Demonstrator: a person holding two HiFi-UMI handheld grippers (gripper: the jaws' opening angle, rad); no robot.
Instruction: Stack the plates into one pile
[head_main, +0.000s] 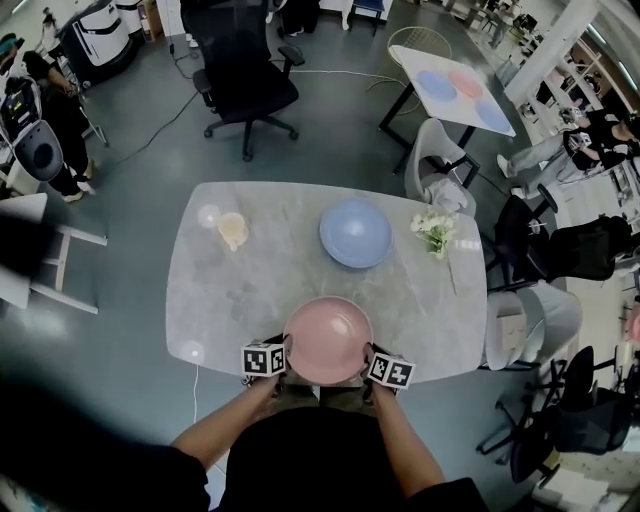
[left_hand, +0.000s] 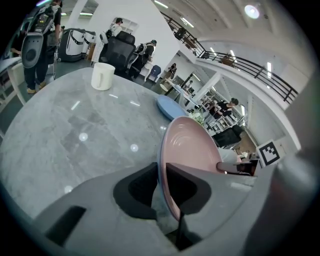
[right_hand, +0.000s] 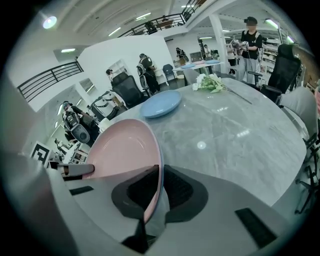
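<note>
Pink plate (head_main: 327, 340) sits face-up over the near edge of the grey stone worktop (head_main: 250, 290), right in front of the person, pinched from both sides. The left gripper (head_main: 287, 362) has the plate's left rim and the right gripper (head_main: 367, 362) has the opposite rim. In the left gripper view the fingers (left_hand: 137, 187) are nearly closed on the thin rim, which runs straight through the gap; the right gripper view shows the same, its fingers (right_hand: 180, 187) clamped on the rim. The plate is round, so it has no long axis; the hollow faces up and the bowl looks roughly level in the head view. Can't tell whether its base touches the stone or hangs just clear. The blue plate (head_main: 355, 233) lies face-up further back, a bit right of centre and well apart from the pink one, w/ bare stone between them. A pale mug (head_main: 232, 230) stands at back left, and a sprig of white flowers (head_main: 435, 230) lies at back right near the right edge; both are off the line between the two plates. Beyond the far edge is open grey floor w/ a black office chair (head_main: 245, 80).
</note>
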